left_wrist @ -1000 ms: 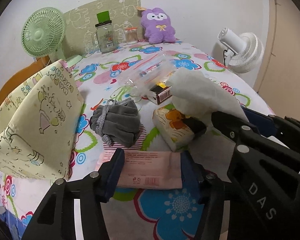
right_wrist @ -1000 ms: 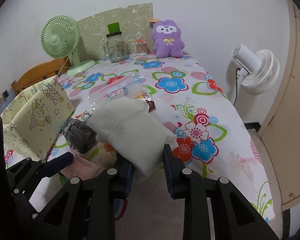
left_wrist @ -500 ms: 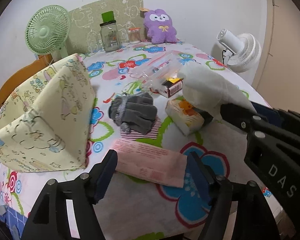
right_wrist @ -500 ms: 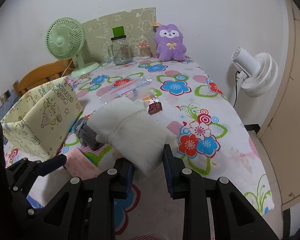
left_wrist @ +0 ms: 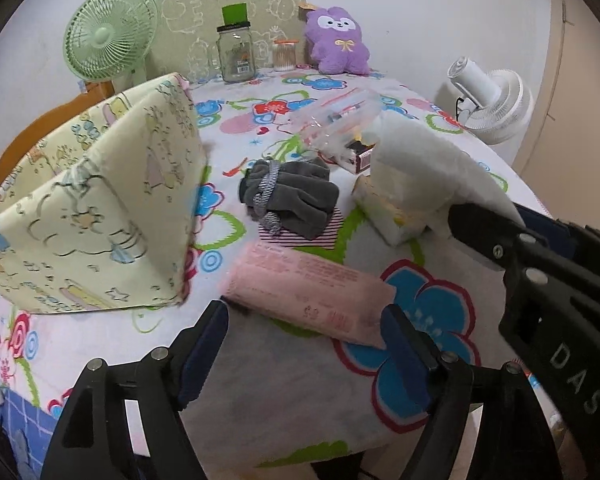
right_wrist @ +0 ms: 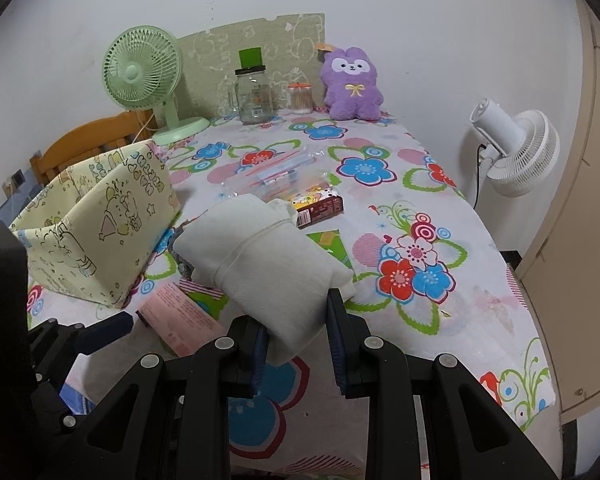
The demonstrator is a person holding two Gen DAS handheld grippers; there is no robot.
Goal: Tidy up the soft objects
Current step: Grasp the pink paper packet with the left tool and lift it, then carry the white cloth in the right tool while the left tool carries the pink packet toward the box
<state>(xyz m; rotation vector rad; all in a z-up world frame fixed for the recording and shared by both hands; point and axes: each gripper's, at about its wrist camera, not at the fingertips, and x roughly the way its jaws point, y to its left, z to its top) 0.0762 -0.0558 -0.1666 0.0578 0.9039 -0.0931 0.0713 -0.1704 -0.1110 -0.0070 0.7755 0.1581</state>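
Two grippers: right gripper (right_wrist: 296, 334) clamped on rolled white cloth (right_wrist: 268, 256) above the table's (right_wrist: 480, 280) near edge; left gripper (left_wrist: 304, 340), jaws just opening, straddles pink packet (left_wrist: 308, 296) untouched.

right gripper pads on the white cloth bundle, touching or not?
Touching. The right wrist view shows the right gripper with both blue pads pressed into the near end of the white cloth bundle, which is pinched between them and held above the table.
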